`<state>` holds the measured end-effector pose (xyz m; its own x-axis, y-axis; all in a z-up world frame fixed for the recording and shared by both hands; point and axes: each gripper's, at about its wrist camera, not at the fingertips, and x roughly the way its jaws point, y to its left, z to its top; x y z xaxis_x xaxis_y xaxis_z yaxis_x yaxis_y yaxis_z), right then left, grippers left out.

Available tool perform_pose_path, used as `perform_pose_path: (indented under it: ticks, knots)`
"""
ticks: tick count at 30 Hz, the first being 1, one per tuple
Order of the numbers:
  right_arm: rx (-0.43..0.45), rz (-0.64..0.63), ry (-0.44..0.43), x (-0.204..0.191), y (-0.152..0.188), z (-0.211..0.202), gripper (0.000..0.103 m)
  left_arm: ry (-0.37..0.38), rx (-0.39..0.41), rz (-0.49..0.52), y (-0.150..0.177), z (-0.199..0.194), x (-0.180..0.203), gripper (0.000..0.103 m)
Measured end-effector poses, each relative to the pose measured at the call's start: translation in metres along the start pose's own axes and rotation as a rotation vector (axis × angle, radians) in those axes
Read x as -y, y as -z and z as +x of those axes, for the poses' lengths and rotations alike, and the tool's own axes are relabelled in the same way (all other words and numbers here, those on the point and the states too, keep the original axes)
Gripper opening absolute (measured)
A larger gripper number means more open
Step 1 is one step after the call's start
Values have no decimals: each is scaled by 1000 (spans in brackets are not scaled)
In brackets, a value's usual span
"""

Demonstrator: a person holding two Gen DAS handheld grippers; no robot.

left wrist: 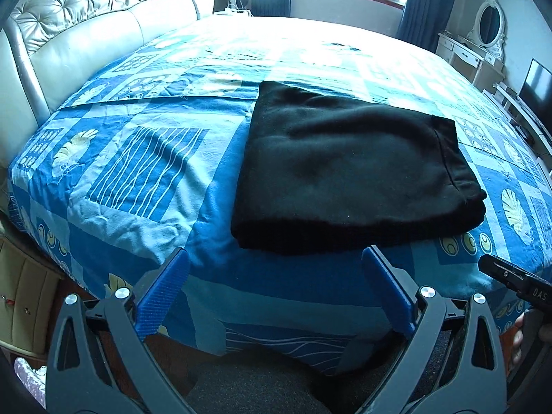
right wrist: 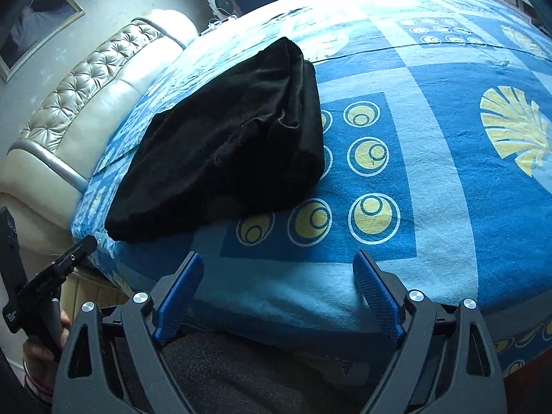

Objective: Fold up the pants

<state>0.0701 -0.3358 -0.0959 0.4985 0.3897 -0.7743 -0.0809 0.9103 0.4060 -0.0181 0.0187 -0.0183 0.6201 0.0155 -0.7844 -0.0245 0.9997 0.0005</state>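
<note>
In the left wrist view, the black pants (left wrist: pixel 352 169) are seen folded into a compact, thick rectangle lying on the blue patterned bed (left wrist: pixel 138 172), near its front edge and well apart from the padded headboard (left wrist: pixel 86 24). The left tool (left wrist: pixel 276 296) is held wide, with nothing between its blue pads; the bundle lies just beyond them, untouched. Part of the other tool's body is glimpsed at the right edge.

In the right wrist view, the same bundle (right wrist: pixel 234 138) is seen from its right end, where stacked layers and a hemmed edge are shown. The right tool (right wrist: pixel 277 296) is spread wide and empty over bare bedspread, beside the pants rather than over them.

The fabric is judged soft, limp and light, likely fleece-like, so it would sag and unfold if lifted by one layer. A hold is best taken across all layers at the two near corners. The folding appears largely done.
</note>
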Motion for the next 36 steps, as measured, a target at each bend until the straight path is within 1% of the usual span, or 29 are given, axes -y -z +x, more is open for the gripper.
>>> perform_pose_path:
  ticks: [2, 4, 7, 9, 12, 17, 23, 30, 36]
  knots:
    - [10, -14, 32, -4, -1, 0, 87, -25, 21, 33, 1, -2, 3, 100]
    - [29, -35, 63, -12, 0, -1, 87, -47, 40, 43, 0, -6, 5, 100]
    - [53, -61, 100, -15, 0, -4, 87, -16, 60, 18, -3, -9, 3, 100]
    - [74, -74, 119, -19, 0, -6, 87, -15, 68, 6, -5, -9, 3, 100]
    - [100, -95, 145, -21, 0, -10, 87, -28, 62, 24, -6, -8, 5, 100]
    - [118, -86, 160, -18, -1, -12, 87, -32, 66, 35, -4, -10, 9, 100]
    - [114, -100, 166, -21, 2, -12, 87, -35, 39, 33, -3, -6, 9, 100]
    - [113, -113, 163, -24, 3, -13, 87, -49, 63, 32, -4, -12, 9, 100]
    - [107, -111, 167, -25, 4, -13, 87, -53, 56, 37, -4, -11, 9, 100]
